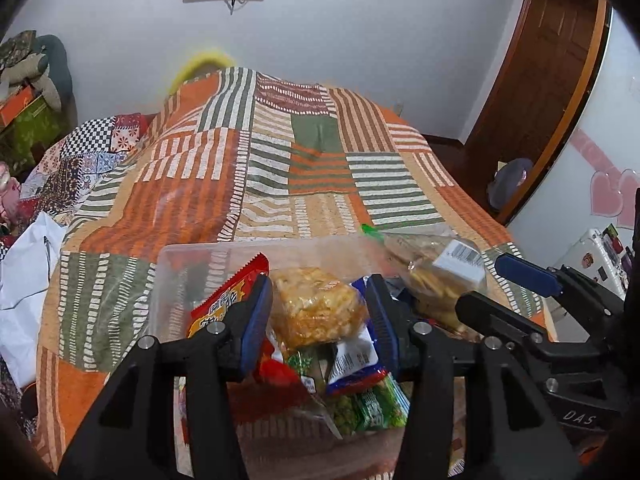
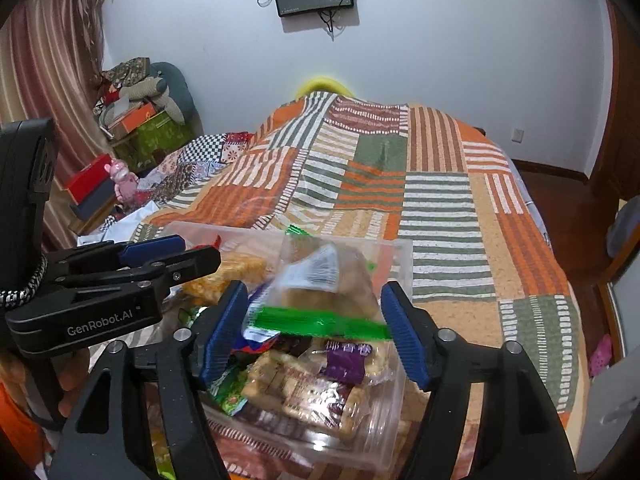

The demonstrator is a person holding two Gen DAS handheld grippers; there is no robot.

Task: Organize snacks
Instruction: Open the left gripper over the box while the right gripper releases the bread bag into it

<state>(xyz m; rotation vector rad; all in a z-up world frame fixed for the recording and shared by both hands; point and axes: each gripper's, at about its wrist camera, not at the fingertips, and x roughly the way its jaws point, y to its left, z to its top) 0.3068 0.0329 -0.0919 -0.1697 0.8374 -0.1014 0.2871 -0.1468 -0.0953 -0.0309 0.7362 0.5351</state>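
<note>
A clear plastic box sits on the striped quilt, filled with snack packs. In the left wrist view my left gripper is open above the box, its jaws on either side of a clear pack of yellow puffed snack, with a red packet, a blue-white packet and green packets around it. In the right wrist view my right gripper is open, with a blurred clear bag with a green strip between its jaws. Contact is unclear. A purple-labelled pack lies below.
The orange, green and white quilt covers the bed. A white plastic bag lies at the left edge. Boxes and a pink toy stand left of the bed. A wooden door is at the right.
</note>
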